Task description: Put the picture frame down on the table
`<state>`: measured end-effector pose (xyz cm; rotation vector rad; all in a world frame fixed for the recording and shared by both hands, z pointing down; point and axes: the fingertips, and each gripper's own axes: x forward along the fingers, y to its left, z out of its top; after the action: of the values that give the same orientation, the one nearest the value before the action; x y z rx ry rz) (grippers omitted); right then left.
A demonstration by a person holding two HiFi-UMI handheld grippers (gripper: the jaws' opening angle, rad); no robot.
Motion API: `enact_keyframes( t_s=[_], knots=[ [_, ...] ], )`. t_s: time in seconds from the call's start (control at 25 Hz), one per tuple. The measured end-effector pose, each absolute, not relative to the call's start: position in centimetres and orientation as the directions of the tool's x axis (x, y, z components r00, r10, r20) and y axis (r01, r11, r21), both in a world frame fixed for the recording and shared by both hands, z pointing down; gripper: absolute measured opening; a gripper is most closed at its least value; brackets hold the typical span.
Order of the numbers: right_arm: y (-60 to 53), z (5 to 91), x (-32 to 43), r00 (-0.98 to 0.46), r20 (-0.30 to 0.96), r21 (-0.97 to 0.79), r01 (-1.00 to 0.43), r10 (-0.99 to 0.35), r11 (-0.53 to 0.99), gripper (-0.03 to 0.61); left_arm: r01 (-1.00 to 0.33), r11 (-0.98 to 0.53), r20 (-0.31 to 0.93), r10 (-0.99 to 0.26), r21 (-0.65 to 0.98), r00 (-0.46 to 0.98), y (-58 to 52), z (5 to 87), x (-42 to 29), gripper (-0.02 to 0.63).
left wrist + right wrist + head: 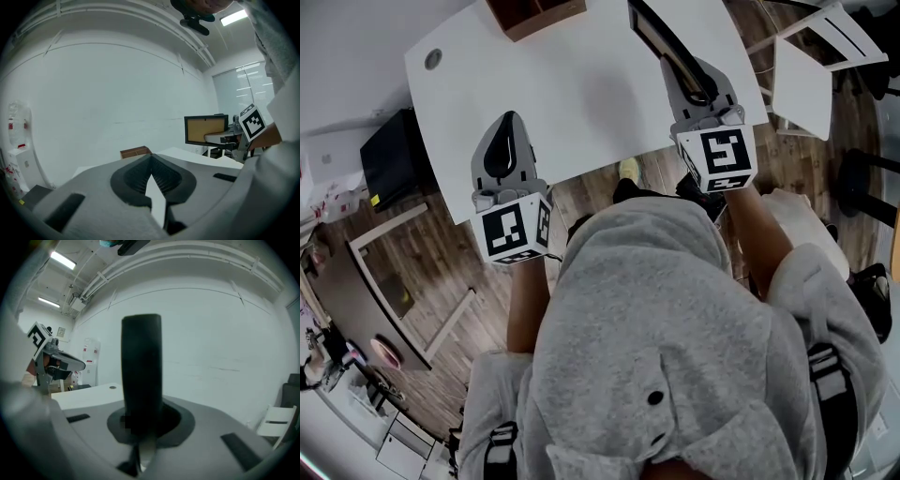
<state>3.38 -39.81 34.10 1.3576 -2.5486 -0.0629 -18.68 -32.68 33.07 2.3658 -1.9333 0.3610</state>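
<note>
The picture frame, black-rimmed with a tan face, stands on edge above the right part of the white table. My right gripper is shut on the frame's lower end. In the right gripper view the frame's dark edge rises upright between the jaws. My left gripper hovers over the table's near edge with its jaws shut and nothing in them, and their tips meet. It is well to the left of the frame.
A brown open box sits at the table's far edge. A white chair stands right of the table, and a black stool is nearer. A black box lies on the wooden floor at the left.
</note>
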Motion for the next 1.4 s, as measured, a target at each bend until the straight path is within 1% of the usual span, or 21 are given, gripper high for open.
enact_keyframes(
  t_s=[0.32,0.52,0.8,1.08,1.4],
  knots=[
    [-42.2,36.7,4.6,-0.539,0.247,0.196,-0.786,-0.805,0.587,0.031,-0.976,-0.189,0.241,-0.957,-0.109,0.158,-34.5,33.6,-17.8,0.02],
    [-42.8,39.2,5.1,-0.524,0.285,0.257,-0.765,-0.803,0.59,0.031,-0.977,-0.186,0.258,-0.954,-0.106,0.153,-34.7,34.2,-17.7,0.02],
    [-43.5,43.4,5.6,-0.486,0.36,0.277,-0.76,-0.797,0.588,0.031,-0.975,-0.201,0.268,-0.948,-0.094,0.17,-35.0,34.8,-17.2,0.02],
    [-43.4,48.0,5.7,-0.418,0.447,0.355,-0.729,-0.791,0.586,0.031,-0.968,-0.231,0.267,-0.943,-0.102,0.197,-35.9,34.9,-17.9,0.02],
    [-44.2,51.1,5.3,-0.367,0.458,0.431,-0.705,-0.81,0.563,0.031,-0.964,-0.244,0.27,-0.94,-0.107,0.207,-36.5,34.6,-18.3,0.02]
  ],
)
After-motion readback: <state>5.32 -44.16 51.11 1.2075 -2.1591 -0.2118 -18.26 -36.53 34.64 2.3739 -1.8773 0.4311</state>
